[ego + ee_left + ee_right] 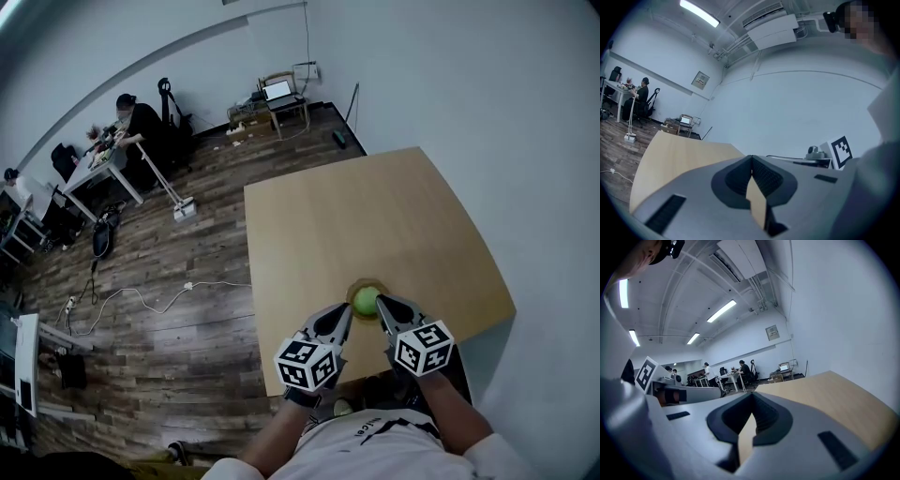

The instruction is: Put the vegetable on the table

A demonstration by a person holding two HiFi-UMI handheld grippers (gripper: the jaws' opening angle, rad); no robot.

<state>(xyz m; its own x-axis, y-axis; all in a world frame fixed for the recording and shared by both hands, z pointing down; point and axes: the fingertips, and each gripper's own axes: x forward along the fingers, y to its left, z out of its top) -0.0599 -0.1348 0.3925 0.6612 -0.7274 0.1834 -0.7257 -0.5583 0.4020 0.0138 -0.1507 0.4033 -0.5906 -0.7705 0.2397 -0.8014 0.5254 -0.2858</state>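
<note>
The green vegetable [365, 300] sits near the front edge of the table [375, 206], right between your two grippers. A brown ring [367, 281] shows around it. It may be a little dish or just a shadow; you cannot tell from up here. If it is a shadow, the vegetable already lies on the table as the task wants. If it is a dish, it does not.

Your left gripper [343, 317] is closed with its tips touching, and nothing is in it. Your right gripper [384, 307] is the same: closed tight and empty. Both tips are just beside the vegetable.

The vegetable is small, round and smooth. It is likely light and firm, but it could roll or slip out of a grip. If you pick it up, take it across its fat middle and squeeze softly.

No brand or label can be read. The cubes [307, 364] only have black and white squares. The print on your shirt [366, 441] is too small to read.
</note>
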